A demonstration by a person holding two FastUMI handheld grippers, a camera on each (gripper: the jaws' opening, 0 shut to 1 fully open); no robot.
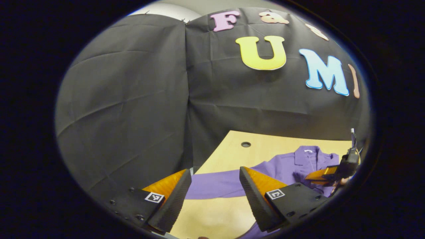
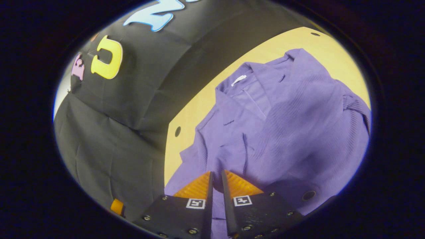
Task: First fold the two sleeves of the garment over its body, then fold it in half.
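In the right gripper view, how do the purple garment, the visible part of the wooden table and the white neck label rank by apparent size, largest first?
1. purple garment: it covers the largest area.
2. wooden table: only bare strips show around the garment.
3. white neck label: a tiny strip inside the collar.

The garment lies closer to the camera, so this ranks appearance only.

One purple collared garment (image 2: 282, 132) lies on one wooden table (image 1: 229, 212), and one of its sleeves (image 1: 215, 188) stretches out flat beside its body. Two claws are present: the left claw (image 1: 215, 186) and the right claw (image 2: 215, 181). Two round holes (image 2: 178, 131) mark the table near the garment's collar.
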